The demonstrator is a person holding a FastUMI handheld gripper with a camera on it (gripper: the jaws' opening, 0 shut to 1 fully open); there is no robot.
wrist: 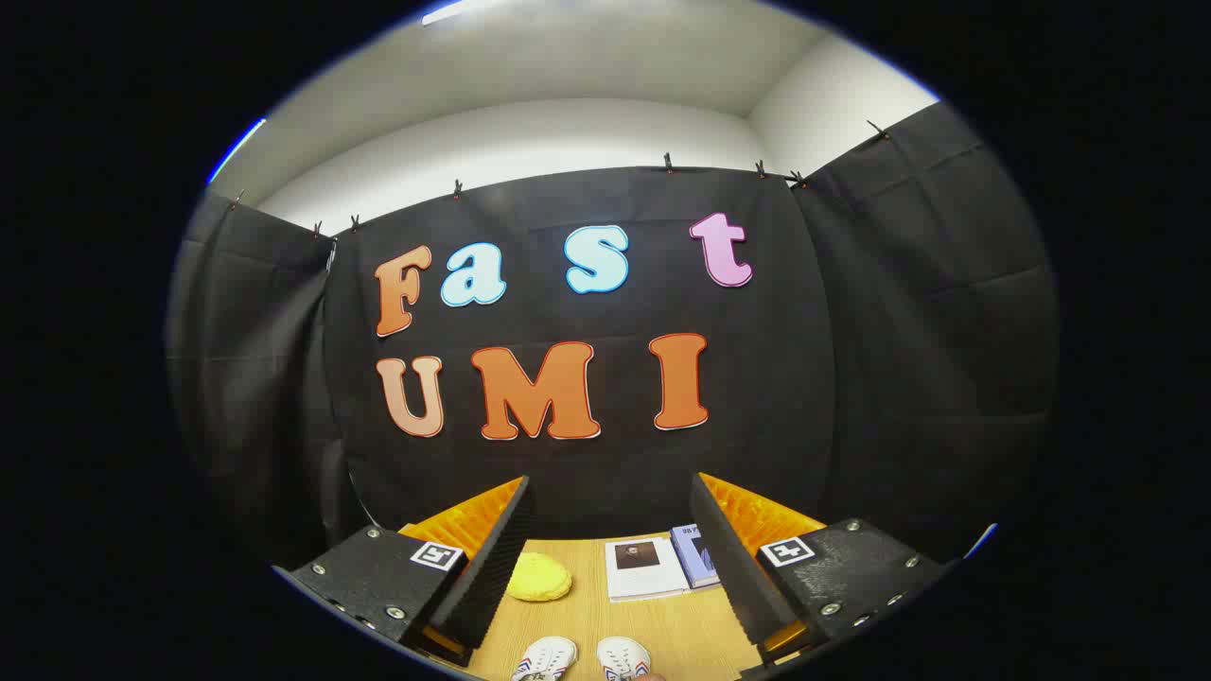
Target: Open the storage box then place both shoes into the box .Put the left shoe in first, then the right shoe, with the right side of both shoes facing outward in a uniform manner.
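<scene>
My fingers [605, 558] were spread wide and empty above the table [587, 615], and the near shoes [582, 659] looked light and soft, best pinched at the heel collar.

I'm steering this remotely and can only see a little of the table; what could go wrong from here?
1. The gripper is open and held high, and just the toes of the two shoes show between its jaws, so telling left from right is hard.
2. No storage box is visible from here, so it may take some searching.
3. The yellow pad and books lie on the table beyond the shoes; a forward reach might bump them.
</scene>
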